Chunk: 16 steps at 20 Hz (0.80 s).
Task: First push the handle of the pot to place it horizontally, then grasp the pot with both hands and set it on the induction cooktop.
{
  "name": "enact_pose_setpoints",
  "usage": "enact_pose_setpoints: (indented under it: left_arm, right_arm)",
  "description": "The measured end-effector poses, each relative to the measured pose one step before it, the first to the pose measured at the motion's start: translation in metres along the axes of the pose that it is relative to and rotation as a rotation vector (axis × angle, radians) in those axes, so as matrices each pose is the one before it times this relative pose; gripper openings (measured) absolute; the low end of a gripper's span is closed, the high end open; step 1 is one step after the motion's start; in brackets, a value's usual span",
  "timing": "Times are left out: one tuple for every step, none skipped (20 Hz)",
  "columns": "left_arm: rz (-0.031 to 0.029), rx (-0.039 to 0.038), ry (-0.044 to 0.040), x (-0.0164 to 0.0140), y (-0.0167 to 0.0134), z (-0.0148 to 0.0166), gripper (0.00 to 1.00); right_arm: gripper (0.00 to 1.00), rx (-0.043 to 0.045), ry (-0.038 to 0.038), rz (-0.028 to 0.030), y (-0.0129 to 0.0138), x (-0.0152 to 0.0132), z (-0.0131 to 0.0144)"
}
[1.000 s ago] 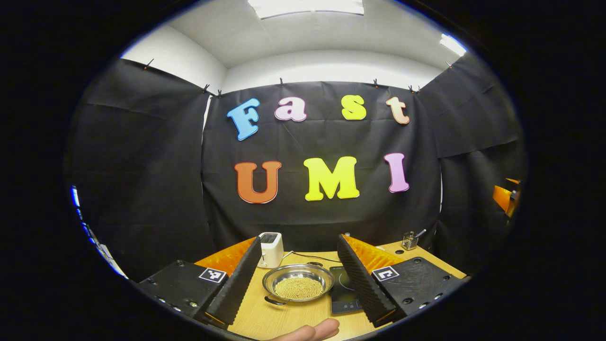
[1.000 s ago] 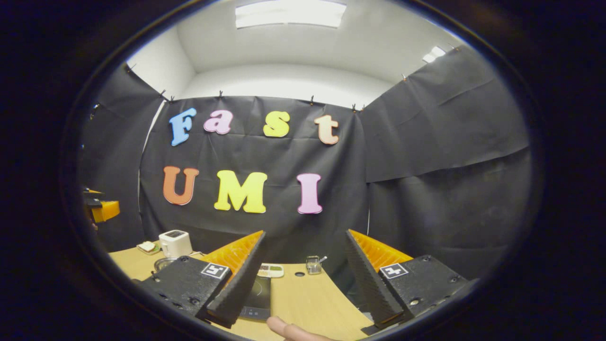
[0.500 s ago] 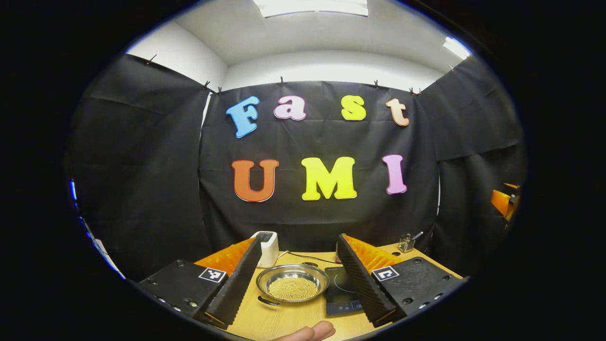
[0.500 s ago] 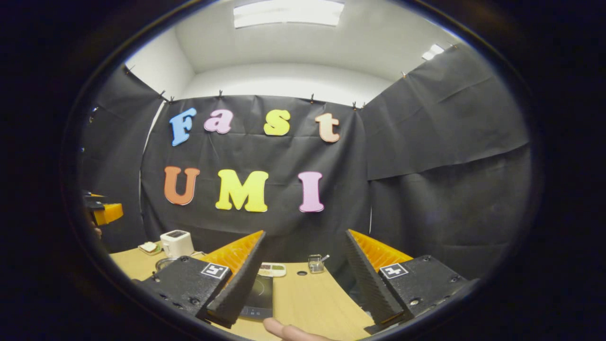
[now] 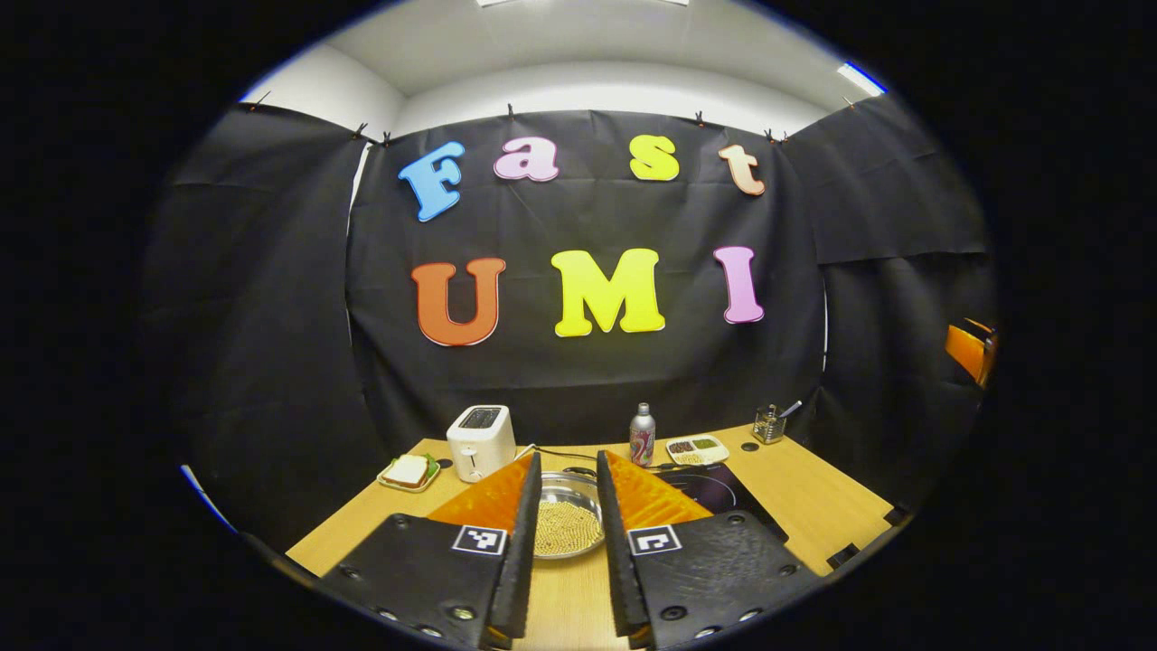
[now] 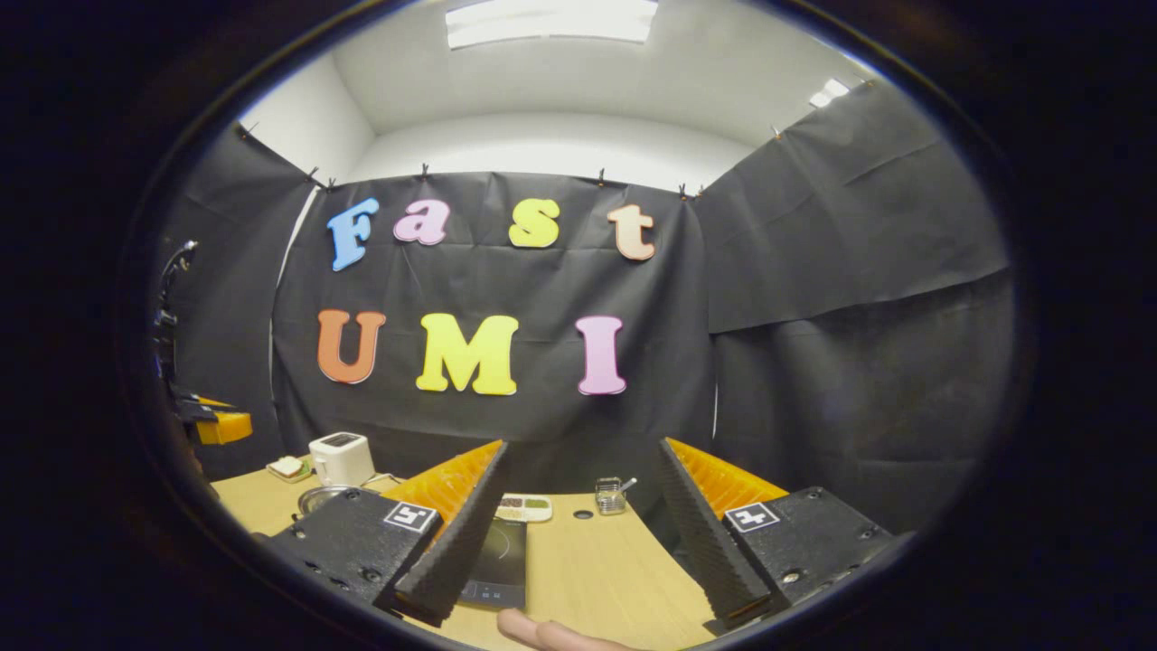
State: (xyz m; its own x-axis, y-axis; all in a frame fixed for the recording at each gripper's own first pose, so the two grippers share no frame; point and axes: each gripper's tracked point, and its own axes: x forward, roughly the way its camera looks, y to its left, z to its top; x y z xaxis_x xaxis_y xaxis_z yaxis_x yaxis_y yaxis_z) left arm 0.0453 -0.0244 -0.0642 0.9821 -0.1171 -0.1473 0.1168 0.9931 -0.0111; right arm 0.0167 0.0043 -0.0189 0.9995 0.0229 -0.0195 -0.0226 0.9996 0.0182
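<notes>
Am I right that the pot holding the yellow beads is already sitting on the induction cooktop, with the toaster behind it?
Not quite: in the left gripper view the pot rests on the wooden table, beside the induction cooktop, not on it. The toaster does stand behind it.

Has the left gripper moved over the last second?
Yes. The left gripper has pulled back and its fingers have narrowed: the toaster now stands farther off, clear above them.

Pot (image 5: pixel 566 520): shallow, round, shiny metal, upright, holding small yellowish grains; sits just left of the induction cooktop. Induction cooktop (image 5: pixel 714 493): flat, black, glassy slab bearing a ring mark.
</notes>
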Motion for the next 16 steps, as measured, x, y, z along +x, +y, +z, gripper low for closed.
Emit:
enact_pose_setpoints:
  left_arm:
    - [-0.01094,-0.00234,0.03224,0.0087,0.00062,-0.01159,0.18]
    - [0.01493,0.00402,0.05209,0.00586,0.00395,-0.01376,0.04]
    - [0.01221,0.01673,0.05085,0.01104,0.00359,-0.01401,0.01]
    - [0.01128,0.02304,0.02637,0.00613,0.00384,-0.0104,0.01]
    - [0.00859,0.01012,0.02589,0.00714,0.00313,-0.00929,0.01]
    - [0.00002,-0.00147,0.03344,0.00234,0.00166,-0.01389,0.01]
    - [-0.01387,-0.01356,0.02425,0.01038,-0.00249,-0.00491,0.0]
    - [-0.01982,-0.01117,0.02521,0.00665,-0.00235,-0.0067,0.0]
    - [-0.00577,-0.01094,0.02576,0.00597,0.00132,-0.00802,0.0]
    - [-0.0008,-0.00437,0.02623,0.00701,0.00219,-0.00689,0.0]
    - [0.00045,-0.00586,0.02201,0.00837,0.00266,-0.00648,0.0]
    - [-0.00341,-0.00805,0.02819,0.00843,0.00108,-0.00815,0.0]
    - [-0.00708,-0.00999,0.02583,0.00676,-0.00018,-0.00807,0.0]
    - [-0.00774,-0.00571,0.02675,0.00619,0.00035,-0.00759,0.0]
    - [-0.00466,-0.00189,0.02574,0.0061,0.00008,-0.00803,0.0]
    - [-0.00009,-0.00198,0.02369,0.00762,0.00085,-0.00718,0.0]
  right_arm:
    - [1.0,0.00273,0.00298,-0.00025,-0.00013,0.0013,-0.0016]
    - [0.99,0.00228,0.0042,0.00007,0.00043,0.00267,-0.00255]
    - [0.99,0.00179,0.00486,0.00105,0.00064,0.00154,-0.00219]
    - [0.99,-0.00018,0.0045,0.00273,0.00158,0.00183,-0.00347]
    - [0.99,0.00006,0.00521,0.00081,0.00072,0.00211,-0.00262]
    - [0.99,-0.00141,0.00606,0.00216,0.00052,0.00201,-0.00375]
    - [0.99,-0.00235,0.0074,0.00288,0.00135,0.00241,-0.00357]
    - [0.99,-0.00176,0.00839,0.00212,0.0013,0.00287,-0.00418]
    - [0.99,-0.0014,0.00756,0.00221,0.00062,0.00276,-0.00288]
    - [1.0,-0.00253,0.00668,0.00287,0.00058,0.0021,-0.00326]
    - [0.99,-0.00263,0.00491,0.00217,0.00042,0.00197,-0.00192]
    - [0.99,-0.00175,0.00394,0.00054,-0.00064,0.0025,-0.00273]
    - [0.99,0.0002,0.00374,-0.00067,0.0003,0.0024,-0.00171]
    - [0.99,-0.00016,0.00381,0.00119,0.00086,0.00199,-0.00211]
    - [0.99,-0.0003,0.0042,0.0007,0.00042,0.00196,-0.00171]
    - [0.99,-0.0007,0.0051,0.00025,-0.00052,0.00189,-0.00251]
